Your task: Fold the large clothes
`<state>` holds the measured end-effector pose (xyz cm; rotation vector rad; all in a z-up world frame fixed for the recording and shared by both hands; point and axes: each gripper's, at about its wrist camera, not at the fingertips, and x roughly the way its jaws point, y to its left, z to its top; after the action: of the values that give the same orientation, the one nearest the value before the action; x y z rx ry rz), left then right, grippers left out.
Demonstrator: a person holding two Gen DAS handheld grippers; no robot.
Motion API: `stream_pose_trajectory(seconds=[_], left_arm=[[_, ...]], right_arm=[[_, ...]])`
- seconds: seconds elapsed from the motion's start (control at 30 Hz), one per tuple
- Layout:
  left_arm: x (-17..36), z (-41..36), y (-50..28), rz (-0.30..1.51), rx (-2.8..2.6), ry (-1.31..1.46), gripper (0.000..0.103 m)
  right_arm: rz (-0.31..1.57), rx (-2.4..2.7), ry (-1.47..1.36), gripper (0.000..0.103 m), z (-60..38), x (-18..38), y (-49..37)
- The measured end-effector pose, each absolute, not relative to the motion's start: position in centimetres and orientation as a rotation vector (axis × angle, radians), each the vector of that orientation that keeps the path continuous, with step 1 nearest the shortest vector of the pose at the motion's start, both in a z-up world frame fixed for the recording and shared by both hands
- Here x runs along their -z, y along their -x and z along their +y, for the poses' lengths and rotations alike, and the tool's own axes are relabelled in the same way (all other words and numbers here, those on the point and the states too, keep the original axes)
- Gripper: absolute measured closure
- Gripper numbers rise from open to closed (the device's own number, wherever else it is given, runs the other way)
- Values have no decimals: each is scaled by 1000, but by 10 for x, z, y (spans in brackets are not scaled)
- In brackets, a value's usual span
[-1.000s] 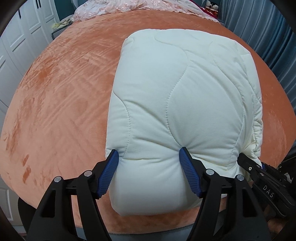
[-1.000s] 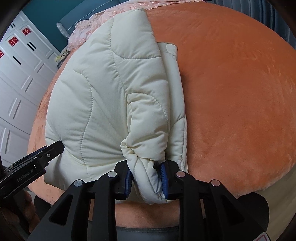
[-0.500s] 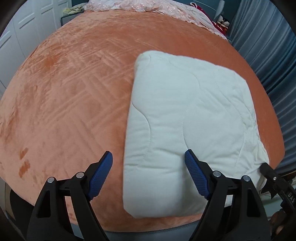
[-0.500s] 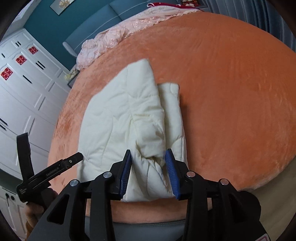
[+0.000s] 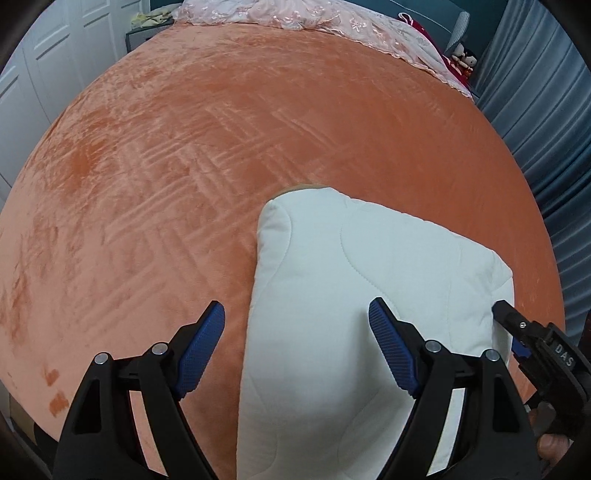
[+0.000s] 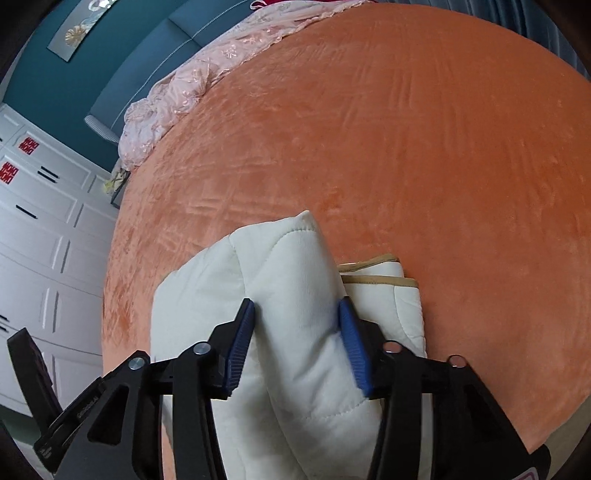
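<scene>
Inspector: Nearest first. Your left gripper [image 5: 295, 350] points steeply down over the near edge of the bed [image 5: 184, 177]. Its jaws stand wide, and neither blue pad presses on anything. The folded cream quilted jacket [image 5: 369, 295] lies under them, with its left edge between the pads.

Operator: And the right gripper?

Inspector: Your right gripper [image 6: 297, 347] also tilts down. Its jaws have just been closing and stand narrow. Both pads press a raised fold of the jacket [image 6: 291, 280] between them. To its right, flatter layers with a tan-trimmed edge lie on the orange cover.

Operator: Any writing to record?

Inspector: On the right gripper's body, seen at the lower right of the left wrist view, the white letters "DAS" can be read. A fingertip shows just below that body. On the left gripper's body, in the right wrist view, there is a printed word, too small to read.

Operator: Where does the garment lie?

Inspector: At the near edge of the bed, lying on the orange plush cover. Farther back, a pink embroidered bedspread [image 6: 177, 99] is bunched at the head of the bed. White wardrobe doors [image 6: 40, 229] carry red paper emblems, which I cannot read. A framed picture [image 6: 79, 31] hangs on the teal wall.
</scene>
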<state>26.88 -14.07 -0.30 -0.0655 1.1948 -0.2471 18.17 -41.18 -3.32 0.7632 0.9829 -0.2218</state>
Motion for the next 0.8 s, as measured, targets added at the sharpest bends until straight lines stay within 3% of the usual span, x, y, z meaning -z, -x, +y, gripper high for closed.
stream_pose_trajectory(seconds=[0.1, 0.27, 0.33, 0.8], left_arm=[[10, -156, -273, 1193, 262, 36, 25], [28, -182, -274, 1187, 282, -5, 25], [34, -188, -273, 1164, 272, -33, 19], [80, -203, -284, 1132, 227, -83, 8]], right_arm=[[917, 240, -748, 92, -413, 37, -178], [940, 310, -588, 93, -408, 61, -180], [952, 315, -553, 92, -407, 71, -182], [941, 301, -509, 81, -407, 110, -193]])
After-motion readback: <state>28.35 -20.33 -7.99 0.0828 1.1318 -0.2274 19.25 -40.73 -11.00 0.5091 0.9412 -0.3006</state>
